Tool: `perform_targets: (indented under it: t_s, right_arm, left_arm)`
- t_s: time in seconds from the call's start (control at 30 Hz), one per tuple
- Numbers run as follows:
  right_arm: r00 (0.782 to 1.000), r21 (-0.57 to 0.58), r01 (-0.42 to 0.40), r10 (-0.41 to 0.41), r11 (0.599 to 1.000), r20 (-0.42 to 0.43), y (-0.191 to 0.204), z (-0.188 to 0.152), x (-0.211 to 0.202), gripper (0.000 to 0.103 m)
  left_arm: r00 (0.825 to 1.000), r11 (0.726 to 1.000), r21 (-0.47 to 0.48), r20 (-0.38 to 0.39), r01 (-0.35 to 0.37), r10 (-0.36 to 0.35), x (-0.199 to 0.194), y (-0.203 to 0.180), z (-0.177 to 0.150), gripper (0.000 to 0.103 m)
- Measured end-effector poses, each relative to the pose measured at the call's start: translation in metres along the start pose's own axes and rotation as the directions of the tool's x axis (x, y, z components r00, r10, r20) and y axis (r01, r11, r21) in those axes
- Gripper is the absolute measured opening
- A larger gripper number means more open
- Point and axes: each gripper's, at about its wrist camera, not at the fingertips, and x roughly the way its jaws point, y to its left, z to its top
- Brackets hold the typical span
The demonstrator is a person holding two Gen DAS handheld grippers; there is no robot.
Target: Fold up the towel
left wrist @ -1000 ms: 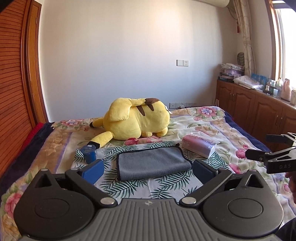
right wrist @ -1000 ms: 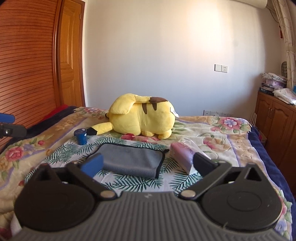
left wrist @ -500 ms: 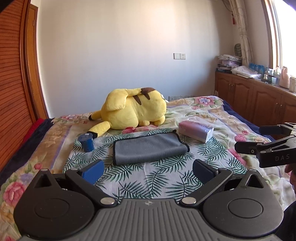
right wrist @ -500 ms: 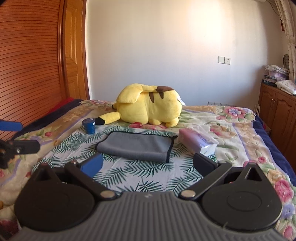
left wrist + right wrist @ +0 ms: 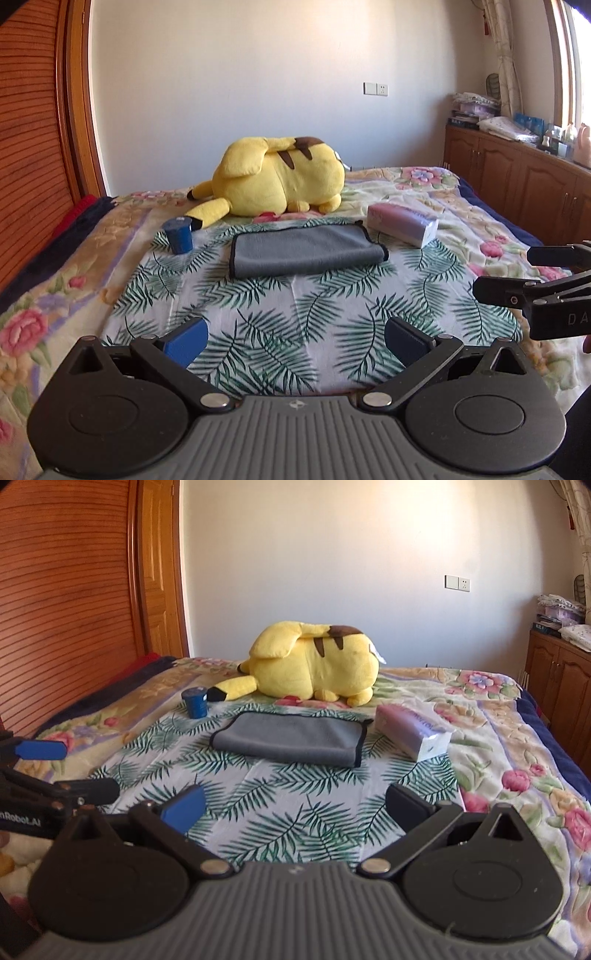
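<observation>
Towel [image 5: 304,249]: a grey cloth with dark edging, lying folded flat on the palm-leaf sheet [image 5: 280,314] at mid-bed, at 12 o'clock from both grippers and well apart from them.
Left gripper [image 5: 295,338]: held spread wide, nothing between the pads, hovering over the near end of the sheet.
Right gripper [image 5: 295,808]: likewise spread and empty; seen from the left wrist view at 3 o'clock.
Task state: the fold is judged done, or nearly so, since a doubled edge is seen along the towel's near side.
Risk, snagging: if the towel is grasped again, the sheet beneath could be pinched with it and dragged.
Risk, neighbours: a blue cup [image 5: 179,234] stands at 9 o'clock of the towel, near it, and a tissue pack [image 5: 402,225] just beside it at 3 o'clock; either could be knocked by a wide sweep.
Risk, plush toy [image 5: 280,177]: lies at 12 o'clock beyond the towel; an overlong reach could be blocked by it.
Risk, unfolding: the top layer could be flipped open by a one-sided lift.
</observation>
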Motion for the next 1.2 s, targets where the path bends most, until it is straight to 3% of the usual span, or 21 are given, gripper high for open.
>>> perform_targets:
  t_s: [0.47,0.7,1.2]
  right_arm:
    - [0.999,-0.019,0.006,-0.007,1.000,-0.049,0.007,-0.023,0.015,0.103]
    - [1.000,-0.032,0.022,-0.023,0.999,-0.018,0.008,-0.027,0.014,0.103]
    - [0.997,-0.010,0.048,-0.047,0.999,0.068,0.003,-0.026,0.002,0.103]
  left_arm:
    - [0.998,0.999,-0.041,-0.058,-0.008,0.005,0.026,0.003,-0.034,0.087]
    - [0.999,0.999,0.003,-0.005,-0.035,0.035,0.021,-0.001,-0.033,0.087]
    - [0.993,0.997,0.003,0.095,-0.075,0.075,0.002,0.005,-0.027,0.087]
